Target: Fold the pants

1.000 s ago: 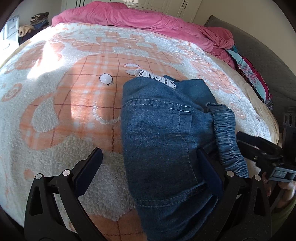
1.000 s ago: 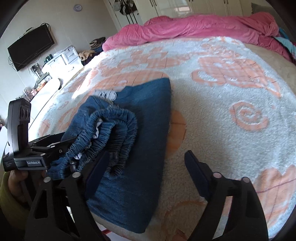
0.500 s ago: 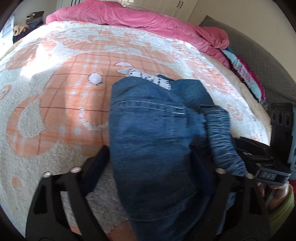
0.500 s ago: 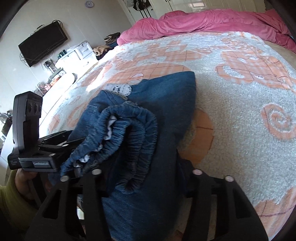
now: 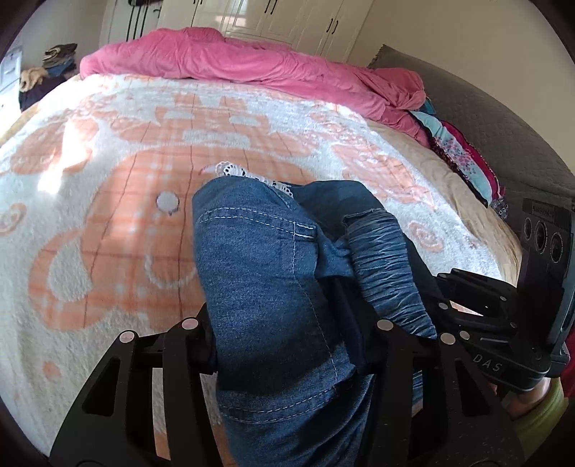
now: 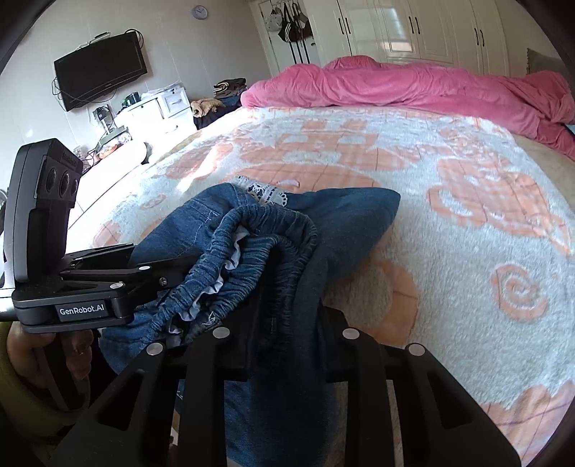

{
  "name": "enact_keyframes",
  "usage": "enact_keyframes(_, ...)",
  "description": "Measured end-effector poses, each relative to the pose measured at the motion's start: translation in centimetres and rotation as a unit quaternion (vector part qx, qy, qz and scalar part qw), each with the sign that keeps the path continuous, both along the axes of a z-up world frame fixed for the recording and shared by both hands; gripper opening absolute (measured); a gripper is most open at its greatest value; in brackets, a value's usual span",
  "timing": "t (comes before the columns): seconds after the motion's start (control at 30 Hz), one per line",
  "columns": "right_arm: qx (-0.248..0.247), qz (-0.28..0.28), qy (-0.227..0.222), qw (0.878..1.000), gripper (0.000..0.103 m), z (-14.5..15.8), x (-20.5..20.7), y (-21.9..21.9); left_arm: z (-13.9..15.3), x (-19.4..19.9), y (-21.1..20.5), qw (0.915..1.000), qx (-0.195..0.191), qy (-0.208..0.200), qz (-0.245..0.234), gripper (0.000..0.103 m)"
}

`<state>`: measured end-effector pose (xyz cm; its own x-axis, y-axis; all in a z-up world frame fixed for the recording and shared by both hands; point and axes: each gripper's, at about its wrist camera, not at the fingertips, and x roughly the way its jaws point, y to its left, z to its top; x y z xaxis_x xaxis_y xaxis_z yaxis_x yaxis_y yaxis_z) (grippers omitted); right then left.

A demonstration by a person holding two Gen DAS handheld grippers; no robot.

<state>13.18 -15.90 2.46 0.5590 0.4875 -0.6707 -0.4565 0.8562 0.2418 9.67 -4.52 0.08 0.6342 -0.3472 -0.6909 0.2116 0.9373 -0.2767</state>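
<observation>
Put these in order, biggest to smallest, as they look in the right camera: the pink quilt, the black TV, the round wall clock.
1. Crumpled pink quilt, biggest.
2. Flat black TV on the wall.
3. Round wall clock, smallest.
All sit far from the camera, so real sizes stay unsure.

Denim pants (image 5: 273, 287) hide both gripping pads; lower edge cuts them off.

Bright daylight falls on the blanket (image 5: 107, 151) from the left and makes a washed-out patch there. In the right wrist view the white dresser (image 6: 158, 111) is overexposed with glare. Both pictures are sharp in the middle, but the fisheye lens bends the edges and leaves dark corners.
</observation>
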Motion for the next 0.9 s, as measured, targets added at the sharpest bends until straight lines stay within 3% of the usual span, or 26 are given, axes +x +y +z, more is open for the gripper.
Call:
enact_keyframes(0.47,-0.007,-0.009,-0.027,1.000,0.023,2.1,7.0,1.9,1.8,6.1,1.2,0.9995,0.014,-0.023,0.019,0.042)
enact_keyframes(0.7,-0.009,-0.018,-0.014,1.000,0.023,0.6,9.3,2.2,0.5,8.6,1.7,0.9996,0.013,-0.012,0.024,0.042)
enact_keyframes(0.9,-0.019,-0.029,0.025,0.999,0.027,-1.8,10.4,1.8,-2.0,9.5,1.9,0.9993,0.019,0.013,0.029,0.042)
